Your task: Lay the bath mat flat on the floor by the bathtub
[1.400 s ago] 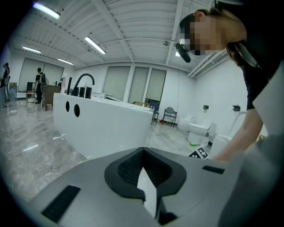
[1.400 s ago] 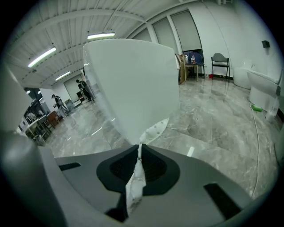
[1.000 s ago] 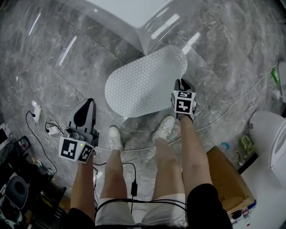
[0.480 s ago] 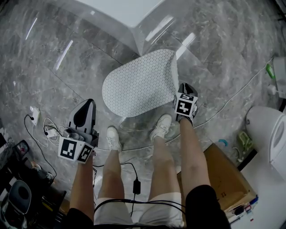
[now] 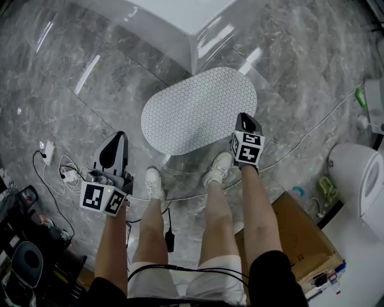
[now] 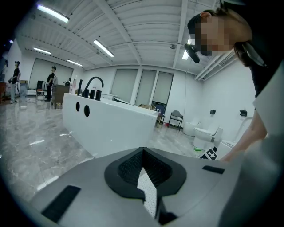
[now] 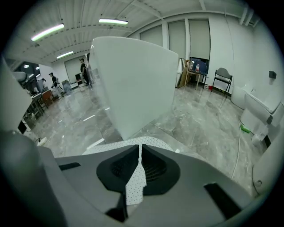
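The white dotted oval bath mat [image 5: 198,111] lies flat on the grey marble floor, just in front of the corner of the white bathtub [image 5: 174,18]. My right gripper [image 5: 245,116] hovers over the mat's right edge; its jaws stand a narrow slit apart with nothing between them. In the right gripper view the right gripper [image 7: 140,150] faces the bathtub [image 7: 133,84], and the mat [image 7: 133,185] shows through the gap below. My left gripper [image 5: 120,136] hangs left of the mat, apart from it, shut and empty. The left gripper [image 6: 142,153] points at the tub's side [image 6: 106,128].
The person's white shoes [image 5: 155,183] stand just behind the mat. A power strip and cables [image 5: 57,165] lie at the left, with dark clutter at the lower left. A toilet [image 5: 360,180], a cardboard box [image 5: 306,240] and a floor cable [image 5: 312,135] are at the right.
Half a second ago the mat's right end was raised at my right gripper; now the mat lies flat and the gripper is free of it. The left gripper barely moved.
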Demonstrator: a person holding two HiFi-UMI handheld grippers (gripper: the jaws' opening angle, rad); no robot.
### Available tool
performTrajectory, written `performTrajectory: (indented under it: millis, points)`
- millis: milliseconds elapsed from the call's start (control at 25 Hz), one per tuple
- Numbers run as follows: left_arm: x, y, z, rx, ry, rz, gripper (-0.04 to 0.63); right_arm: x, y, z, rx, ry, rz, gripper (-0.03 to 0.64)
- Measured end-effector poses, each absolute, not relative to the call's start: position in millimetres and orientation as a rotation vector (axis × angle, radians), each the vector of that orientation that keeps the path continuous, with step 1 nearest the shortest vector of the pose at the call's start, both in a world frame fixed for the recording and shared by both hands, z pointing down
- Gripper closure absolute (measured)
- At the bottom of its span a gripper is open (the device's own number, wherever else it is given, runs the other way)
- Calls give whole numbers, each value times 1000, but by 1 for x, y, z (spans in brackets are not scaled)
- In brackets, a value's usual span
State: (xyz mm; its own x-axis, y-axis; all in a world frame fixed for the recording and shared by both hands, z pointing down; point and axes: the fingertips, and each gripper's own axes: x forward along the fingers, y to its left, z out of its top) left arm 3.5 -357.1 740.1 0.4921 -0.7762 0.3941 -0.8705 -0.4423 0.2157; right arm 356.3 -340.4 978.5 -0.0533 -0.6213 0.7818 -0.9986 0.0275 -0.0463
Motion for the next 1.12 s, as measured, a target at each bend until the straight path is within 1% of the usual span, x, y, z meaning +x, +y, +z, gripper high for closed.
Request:
performTrajectory:
  millis: [240, 520, 1120]
  points:
    - [-2, -356, 720, 2354, -1371, 307, 583, 327, -346, 916, 1601, -1921, 766, 585]
    - [-17, -364, 674, 2378, -1365, 281, 583, 289, -340, 819, 1566, -2091, 689, 591]
    - [-44, -363, 535, 2469, -1367, 128, 583, 247, -340, 611, 1611, -2294, 592, 591]
